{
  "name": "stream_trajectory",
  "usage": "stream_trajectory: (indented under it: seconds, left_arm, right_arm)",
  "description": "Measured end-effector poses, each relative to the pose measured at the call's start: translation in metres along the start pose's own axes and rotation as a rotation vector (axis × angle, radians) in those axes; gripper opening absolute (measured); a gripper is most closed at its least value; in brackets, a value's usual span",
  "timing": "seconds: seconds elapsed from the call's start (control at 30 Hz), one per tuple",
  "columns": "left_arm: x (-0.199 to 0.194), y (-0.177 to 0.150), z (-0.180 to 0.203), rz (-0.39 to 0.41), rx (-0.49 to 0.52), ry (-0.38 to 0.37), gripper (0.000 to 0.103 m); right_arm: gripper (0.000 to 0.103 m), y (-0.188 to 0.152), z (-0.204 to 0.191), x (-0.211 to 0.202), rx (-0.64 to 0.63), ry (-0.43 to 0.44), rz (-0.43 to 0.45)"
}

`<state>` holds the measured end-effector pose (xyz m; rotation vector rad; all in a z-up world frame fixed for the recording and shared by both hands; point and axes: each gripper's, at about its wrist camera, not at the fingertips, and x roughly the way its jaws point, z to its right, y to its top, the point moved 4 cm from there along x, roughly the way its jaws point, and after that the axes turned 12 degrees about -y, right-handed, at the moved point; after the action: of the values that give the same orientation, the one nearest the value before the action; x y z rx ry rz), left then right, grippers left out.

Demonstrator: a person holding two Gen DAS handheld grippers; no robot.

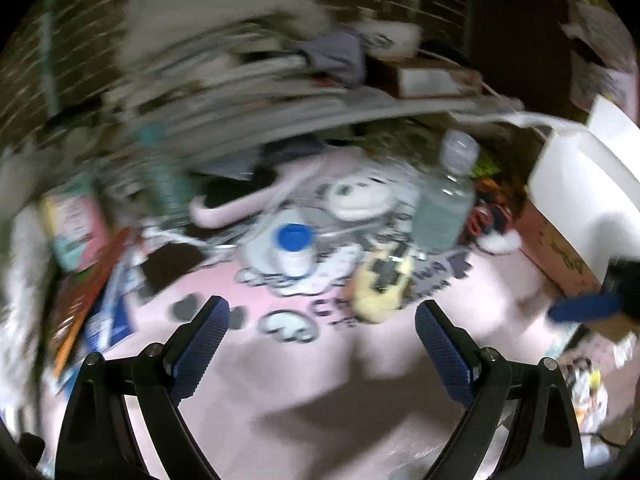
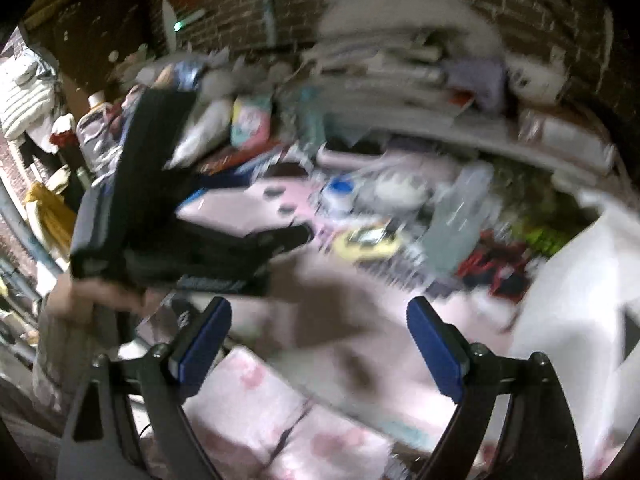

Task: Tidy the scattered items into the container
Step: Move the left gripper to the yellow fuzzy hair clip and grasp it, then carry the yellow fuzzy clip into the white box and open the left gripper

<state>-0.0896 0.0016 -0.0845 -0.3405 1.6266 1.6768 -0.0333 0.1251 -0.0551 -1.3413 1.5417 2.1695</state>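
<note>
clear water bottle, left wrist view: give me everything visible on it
The water bottle is clear plastic with a clear or whitish cap, looks partly filled with clear liquid, and carries no label that I can make out. It stands upright on the pink patterned mat, right of the blue-capped white jar and just behind the yellow controller. Whether it touches the controller is unclear through blur. Neither gripper touches it.

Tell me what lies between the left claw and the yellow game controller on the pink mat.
Nothing visible stands in the way. The left claw is open and empty, with bare pink mat running from its fingers to the yellow game controller. The water bottle stands behind the controller, not before it.
</note>
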Motion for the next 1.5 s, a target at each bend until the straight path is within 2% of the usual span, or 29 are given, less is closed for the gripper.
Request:
stream_trajectory:
  seconds: [0.13, 0.27, 0.33, 0.37, 0.4, 0.5, 0.6, 0.67, 0.8, 1.13, 1.33, 1.5]
  left_arm:
    - [0.027, 0.004, 0.009, -0.041, 0.034, -0.100, 0.093]
    - [0.045, 0.009, 0.011, -0.061, 0.040, -0.122, 0.089]
    - [0.051, 0.008, 0.010, -0.079, 0.032, -0.132, 0.077]
    - [0.055, 0.007, 0.009, -0.093, 0.025, -0.134, 0.066]
    - [0.057, 0.006, 0.008, -0.103, 0.019, -0.135, 0.060]
    - [0.057, 0.005, 0.009, -0.101, 0.021, -0.135, 0.056]
    - [0.057, 0.005, 0.011, -0.104, 0.040, -0.134, 0.037]
    - [0.056, 0.004, 0.013, -0.110, 0.050, -0.136, 0.031]
    - [0.053, 0.002, 0.016, -0.112, 0.064, -0.119, 0.030]
    - [0.015, 0.019, 0.014, -0.052, 0.045, -0.085, 0.030]
    - [-0.012, 0.041, 0.028, 0.005, 0.060, -0.106, 0.030]
    - [-0.030, 0.062, 0.057, 0.048, 0.101, -0.192, 0.030]
  right_arm:
    - [0.088, -0.027, -0.008, 0.013, 0.022, 0.091, -0.075]
    - [0.088, -0.045, -0.006, 0.021, 0.020, 0.078, -0.116]
    - [0.088, -0.049, -0.003, 0.023, 0.033, 0.079, -0.129]
    - [0.088, -0.052, -0.001, 0.024, 0.044, 0.085, -0.137]
    - [0.088, -0.053, 0.000, 0.025, 0.054, 0.091, -0.143]
    - [0.088, -0.055, 0.005, 0.024, 0.075, 0.091, -0.146]
    - [0.088, -0.054, 0.008, 0.024, 0.084, 0.089, -0.142]
    - [0.088, -0.053, 0.009, 0.024, 0.091, 0.089, -0.136]
    - [0.088, -0.051, 0.012, 0.026, 0.117, 0.080, -0.123]
    - [0.088, -0.044, 0.023, 0.037, 0.189, -0.030, -0.052]
    - [0.088, -0.036, 0.031, 0.043, 0.233, -0.137, 0.032]
    - [0.088, -0.032, 0.038, 0.052, 0.293, -0.158, 0.057]
